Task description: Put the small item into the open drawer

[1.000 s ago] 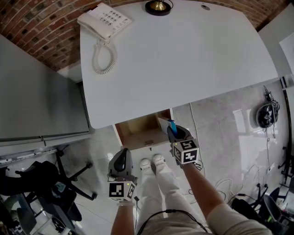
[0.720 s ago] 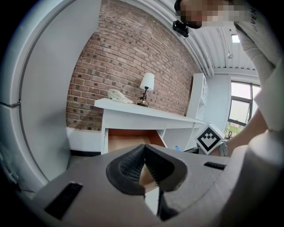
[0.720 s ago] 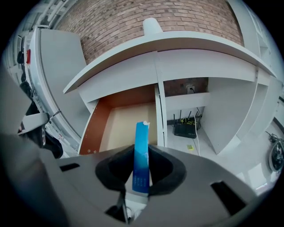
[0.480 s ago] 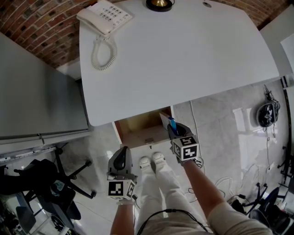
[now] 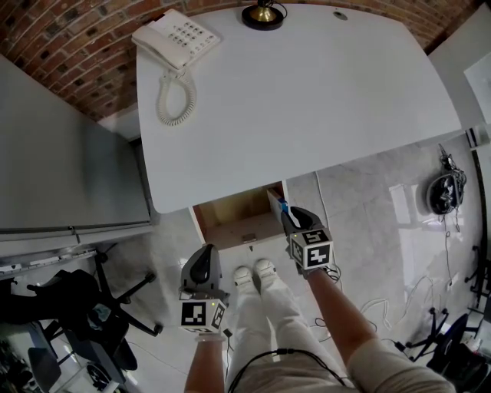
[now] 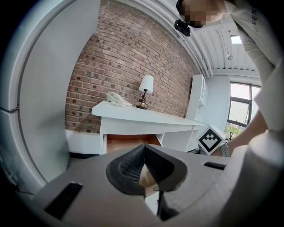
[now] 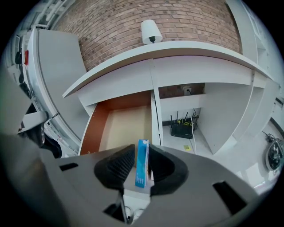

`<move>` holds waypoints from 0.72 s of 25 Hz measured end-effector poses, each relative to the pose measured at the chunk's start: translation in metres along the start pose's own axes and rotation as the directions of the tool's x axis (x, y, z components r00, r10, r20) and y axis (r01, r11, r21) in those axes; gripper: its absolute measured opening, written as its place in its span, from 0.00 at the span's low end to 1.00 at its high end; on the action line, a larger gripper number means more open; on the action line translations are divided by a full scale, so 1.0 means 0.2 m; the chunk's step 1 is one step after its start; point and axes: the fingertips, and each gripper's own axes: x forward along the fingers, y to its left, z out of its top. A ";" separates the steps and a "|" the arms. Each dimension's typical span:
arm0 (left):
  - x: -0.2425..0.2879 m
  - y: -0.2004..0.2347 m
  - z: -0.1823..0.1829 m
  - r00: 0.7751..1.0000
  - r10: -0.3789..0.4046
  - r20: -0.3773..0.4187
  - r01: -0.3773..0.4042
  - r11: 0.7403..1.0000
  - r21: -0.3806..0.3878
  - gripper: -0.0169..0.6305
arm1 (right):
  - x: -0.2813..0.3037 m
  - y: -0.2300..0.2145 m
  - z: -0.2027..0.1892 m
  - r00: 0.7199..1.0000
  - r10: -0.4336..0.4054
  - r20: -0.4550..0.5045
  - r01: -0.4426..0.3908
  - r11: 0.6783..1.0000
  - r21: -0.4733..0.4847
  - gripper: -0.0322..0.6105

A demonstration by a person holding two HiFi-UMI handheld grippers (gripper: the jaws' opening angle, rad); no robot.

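Note:
The open drawer (image 5: 239,213) juts out from under the white desk (image 5: 307,100), and its wooden inside (image 7: 124,126) holds nothing that I can see. A small flat blue box (image 7: 142,163) stands upright between the jaws of my right gripper (image 7: 141,166), which is shut on it. In the head view the right gripper (image 5: 290,217) hovers over the drawer's right wall with the blue box (image 5: 284,204) at its tip. My left gripper (image 5: 202,269) hangs lower, in front of the drawer, and in its own view the left gripper (image 6: 143,166) is shut with nothing in it.
A white telephone (image 5: 176,37) and a lamp base (image 5: 265,13) sit at the desk's far side. A grey cabinet (image 5: 69,176) stands to the left, with a black office chair (image 5: 77,303) below it. A router and cables (image 7: 183,128) lie under the desk to the right.
The right gripper with the blue box has shifted slightly up toward the drawer's right wall. The left gripper has stayed where it was.

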 end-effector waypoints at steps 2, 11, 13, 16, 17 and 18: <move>0.00 0.00 0.03 1.000 -0.003 0.010 0.003 1.000 0.006 0.03 | -0.03 0.00 0.01 1.000 -0.001 0.000 0.001 1.000 0.004 0.21; -0.03 -0.03 0.17 0.999 -0.003 0.034 0.002 1.000 0.025 0.03 | -0.18 0.04 0.13 0.999 0.026 0.044 -0.025 0.999 -0.024 0.16; -0.05 -0.04 0.20 0.999 -0.004 0.039 0.003 1.000 0.029 0.03 | -0.21 0.06 0.15 0.998 0.039 0.048 -0.036 0.998 -0.051 0.14; -0.07 -0.05 0.22 0.999 -0.001 0.043 0.000 1.000 0.028 0.03 | -0.26 0.09 0.18 0.996 0.059 0.059 -0.055 0.995 -0.079 0.11; -0.08 -0.05 0.23 0.999 0.001 0.043 -0.002 1.000 0.028 0.03 | -0.28 0.10 0.20 0.995 0.067 0.069 -0.061 0.995 -0.085 0.10; -0.09 -0.05 0.24 0.999 0.002 0.042 -0.003 1.000 0.030 0.03 | -0.30 0.11 0.22 0.994 0.075 0.079 -0.068 0.994 -0.090 0.09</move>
